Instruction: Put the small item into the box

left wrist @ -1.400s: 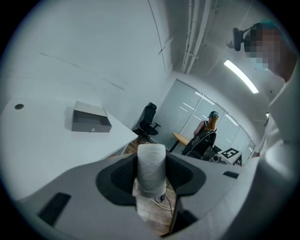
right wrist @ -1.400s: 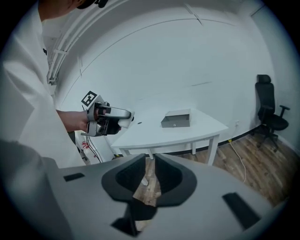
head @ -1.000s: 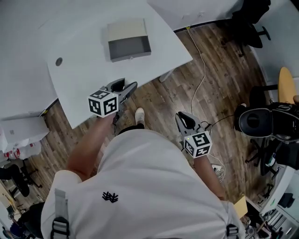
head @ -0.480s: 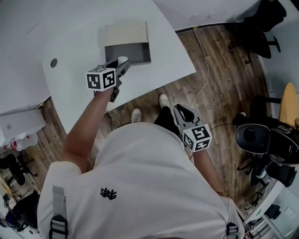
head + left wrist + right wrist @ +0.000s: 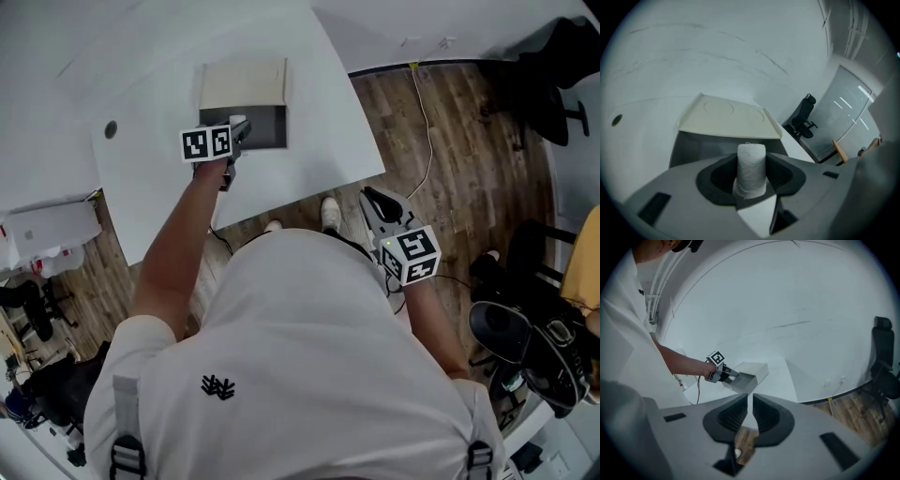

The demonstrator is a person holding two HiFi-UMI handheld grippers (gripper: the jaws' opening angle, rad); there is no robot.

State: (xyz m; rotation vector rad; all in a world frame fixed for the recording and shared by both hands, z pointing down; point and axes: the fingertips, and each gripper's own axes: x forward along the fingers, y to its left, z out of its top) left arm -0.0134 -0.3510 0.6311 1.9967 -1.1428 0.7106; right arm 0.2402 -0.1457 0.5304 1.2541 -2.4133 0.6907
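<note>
A small white roll (image 5: 751, 166) stands upright between the jaws of my left gripper (image 5: 237, 128), which is shut on it. The gripper hovers at the near edge of the open box (image 5: 261, 126), over its dark inside. In the left gripper view the box's dark tray (image 5: 691, 145) lies just ahead, with its beige lid (image 5: 726, 117) folded back behind it. My right gripper (image 5: 379, 202) hangs off the table over the wooden floor by the person's right side; its jaws stand together with nothing between them. From the right gripper view the box (image 5: 751, 375) is far off.
The box sits on a white table (image 5: 319, 112) with a cable hole (image 5: 111, 129) at its left. A cable (image 5: 427, 122) runs over the wooden floor to the right. Office chairs (image 5: 562, 84) stand at the right, and a white carton (image 5: 52, 230) at the left.
My left gripper has carried the roll forward from the table's front edge to the box's near rim. The right gripper stayed low by the person's side.
</note>
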